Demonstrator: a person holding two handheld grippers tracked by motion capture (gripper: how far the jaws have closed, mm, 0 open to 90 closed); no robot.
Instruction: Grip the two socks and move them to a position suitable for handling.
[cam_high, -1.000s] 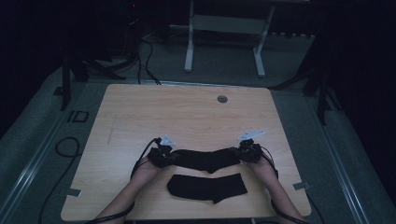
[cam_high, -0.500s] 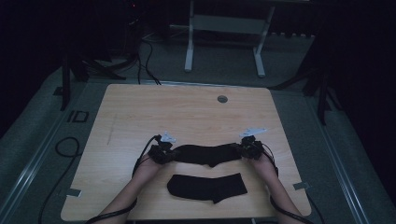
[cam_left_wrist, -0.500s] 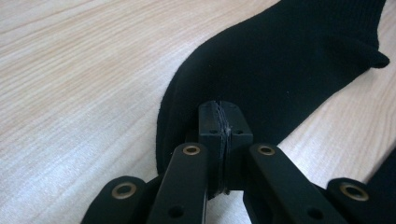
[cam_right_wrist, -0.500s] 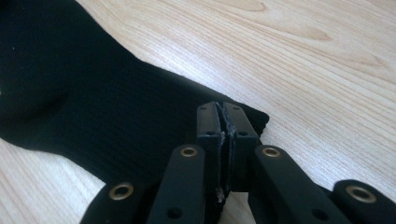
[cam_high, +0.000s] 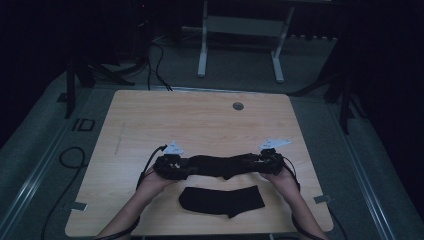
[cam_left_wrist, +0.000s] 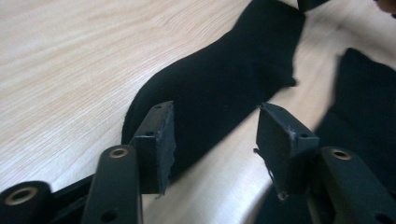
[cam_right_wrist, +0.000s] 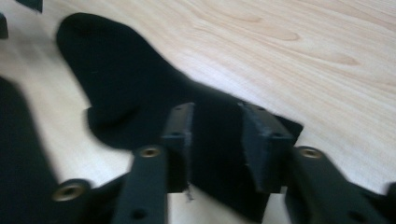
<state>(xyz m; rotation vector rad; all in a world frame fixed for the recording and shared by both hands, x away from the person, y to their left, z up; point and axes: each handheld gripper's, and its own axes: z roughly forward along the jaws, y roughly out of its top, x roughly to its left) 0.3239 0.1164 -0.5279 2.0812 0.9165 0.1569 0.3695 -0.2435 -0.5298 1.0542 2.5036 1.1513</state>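
Two black socks lie on a wooden table (cam_high: 200, 122). The far sock (cam_high: 220, 165) (cam_left_wrist: 233, 70) (cam_right_wrist: 121, 79) is laid out flat, left to right, between both grippers. My left gripper (cam_high: 186, 167) (cam_left_wrist: 215, 112) is open at the sock's left end, with the fabric running under the gap between its jaws. My right gripper (cam_high: 253, 163) (cam_right_wrist: 217, 109) is open over the sock's right end, jaws apart with the fabric below them. The near sock (cam_high: 222, 200) (cam_left_wrist: 364, 102) (cam_right_wrist: 18, 154) lies flat by the table's front edge, between the person's forearms.
A round cable grommet (cam_high: 238, 106) sits near the table's back edge. Behind the table stands a white desk frame (cam_high: 240, 45). Cables (cam_high: 155, 55) trail across the dark floor at the left.
Both grippers stay at the ends of the far sock. The right one has edged slightly to the right, and the sock looks a little straighter.
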